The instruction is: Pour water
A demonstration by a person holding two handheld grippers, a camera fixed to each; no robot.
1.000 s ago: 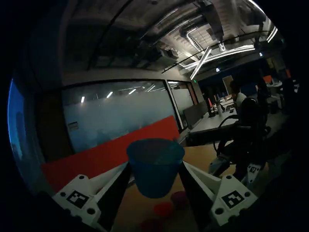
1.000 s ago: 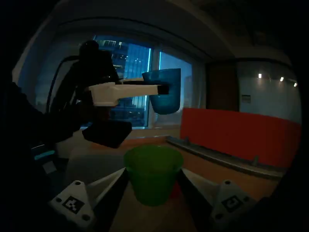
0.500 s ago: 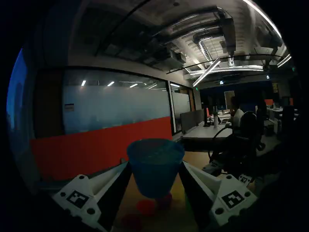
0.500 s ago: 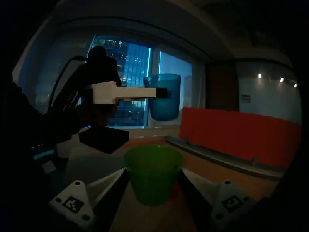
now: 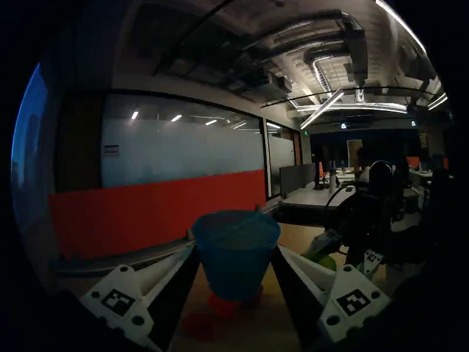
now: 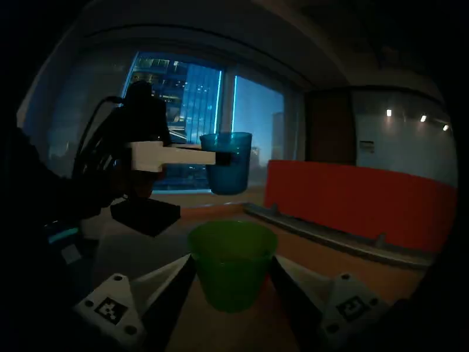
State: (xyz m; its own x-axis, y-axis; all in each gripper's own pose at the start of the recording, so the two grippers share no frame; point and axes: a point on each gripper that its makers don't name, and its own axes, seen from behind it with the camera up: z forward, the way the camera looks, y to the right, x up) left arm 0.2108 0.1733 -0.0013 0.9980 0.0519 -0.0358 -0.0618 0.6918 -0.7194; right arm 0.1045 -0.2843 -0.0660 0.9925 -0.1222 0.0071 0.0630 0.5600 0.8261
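In the lower left of the left gripper view, a white finger bearing a square black-and-white marker runs up to the blue cup (image 5: 235, 267), and its twin meets the cup from the right. The left claw (image 5: 234, 249) is closed partway, with both fingers pressing the cup's walls. The cup is upright and level at lower centre, above the tabletop (image 5: 281, 320). Two red discs (image 5: 202, 324) lie flat on the tabletop beneath it.

In the right gripper view the same blue cup appears left of centre, side-on, higher than the green cup (image 6: 233, 273) and set back from it, not over its mouth. The green cup sits at lower centre, upright. The right claw (image 6: 233, 261) is closed on it to the same degree, one finger on each side wall. An orange-red panel (image 6: 363, 202) fills the right of the frame.

Assessment: pouring has not begun, and the step in hand is lining the cups up. The next move calls for bringing the blue rim over the green mouth, then tipping it gradually while the green cup is held steady.

Both cups are translucent plastic, smooth, round-rimmed and tapering toward the base. Whether the blue one holds water cannot be told. The fingers look like matt white moulded plastic, and the tabletop is wood-toned and smooth.
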